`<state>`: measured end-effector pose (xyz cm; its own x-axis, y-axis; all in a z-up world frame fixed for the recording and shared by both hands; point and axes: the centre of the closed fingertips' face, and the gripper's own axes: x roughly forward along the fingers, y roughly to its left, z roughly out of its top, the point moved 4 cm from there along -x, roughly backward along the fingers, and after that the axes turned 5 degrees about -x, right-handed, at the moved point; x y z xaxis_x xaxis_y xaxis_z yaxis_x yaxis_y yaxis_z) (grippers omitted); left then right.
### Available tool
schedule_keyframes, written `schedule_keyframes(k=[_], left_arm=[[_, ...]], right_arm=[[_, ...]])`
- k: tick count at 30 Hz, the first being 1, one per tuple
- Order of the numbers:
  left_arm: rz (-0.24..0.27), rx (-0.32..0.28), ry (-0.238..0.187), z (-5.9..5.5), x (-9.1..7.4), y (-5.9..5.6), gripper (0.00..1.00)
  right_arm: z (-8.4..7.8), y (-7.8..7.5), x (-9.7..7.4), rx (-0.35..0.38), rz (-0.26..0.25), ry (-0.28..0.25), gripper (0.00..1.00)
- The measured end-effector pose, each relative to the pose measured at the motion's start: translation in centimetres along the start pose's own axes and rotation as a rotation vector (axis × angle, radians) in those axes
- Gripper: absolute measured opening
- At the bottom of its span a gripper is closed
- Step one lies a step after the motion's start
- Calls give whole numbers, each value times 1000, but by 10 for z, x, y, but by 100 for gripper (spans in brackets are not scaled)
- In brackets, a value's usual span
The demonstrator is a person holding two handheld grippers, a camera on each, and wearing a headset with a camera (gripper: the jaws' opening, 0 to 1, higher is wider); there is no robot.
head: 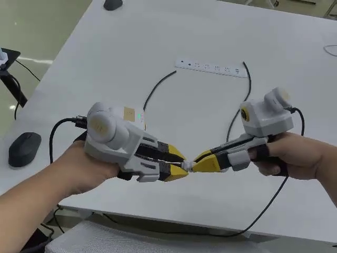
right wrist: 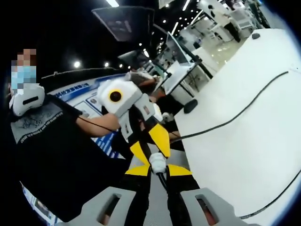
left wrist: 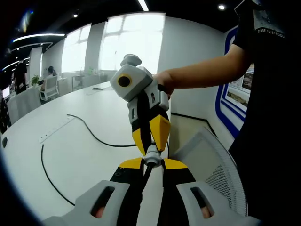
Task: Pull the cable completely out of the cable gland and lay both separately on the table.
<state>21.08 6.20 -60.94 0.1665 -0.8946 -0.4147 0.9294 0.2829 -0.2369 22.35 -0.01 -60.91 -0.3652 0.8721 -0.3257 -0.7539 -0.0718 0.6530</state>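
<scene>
A wide white table (head: 174, 31) stretches away from the viewer. A person's two hands reach over its near edge, and each hand holds a grey claw tool with yellow-tipped jaws.

The left gripper (head: 181, 169) comes in from the left and the right gripper (head: 197, 157) from the right. They point at each other, and their tips almost touch in the air above the near edge of the table.

Farther back on the table lies a long white power strip (head: 210, 68). Thin black leads (head: 152, 92) curve across the surface between the strip and the hands. A dark computer mouse (head: 23, 148) sits at the far left of the table.

A small pale cable gland (head: 188, 165) is caught between the two sets of tips. The left claw's jaws are drawn in tight and pinch the gland at their very ends.

The right claw's jaws are also closed. In the right gripper view a thin black cable (right wrist: 163, 181) leaves the gland and runs back between them, so that claw seems to grip the cable just beside the gland. The cable still sits inside the gland, and neither lies on the table.
</scene>
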Motion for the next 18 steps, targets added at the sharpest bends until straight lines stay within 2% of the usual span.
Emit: schedule_keyframes(k=[4,5,11,12,14,16,17,18], left_arm=[[2,-20,8,-3,1,2,14],[0,-32,5,-4,1,2,14],[-18,-72,-5,-4,-1,2,14],[-20,-72,-4,-4,-1,2,14],[-25,-98,-12,-3,-3,3,14],[-36,-117,-24,-1,-4,3,14],[-42,-130,-31,-1,-5,2,14],[-40,-131,-34,0,-6,2,14]], right_arm=[[0,0,1,-117,-58,33,7],[0,1,2,-176,-80,38,7],[0,9,3,-420,-176,77,7],[1,10,4,-456,-204,83,7],[3,11,3,-584,-251,109,7],[3,19,4,-676,-297,140,7],[2,20,4,-687,-304,146,7],[3,18,3,-747,-341,159,7]])
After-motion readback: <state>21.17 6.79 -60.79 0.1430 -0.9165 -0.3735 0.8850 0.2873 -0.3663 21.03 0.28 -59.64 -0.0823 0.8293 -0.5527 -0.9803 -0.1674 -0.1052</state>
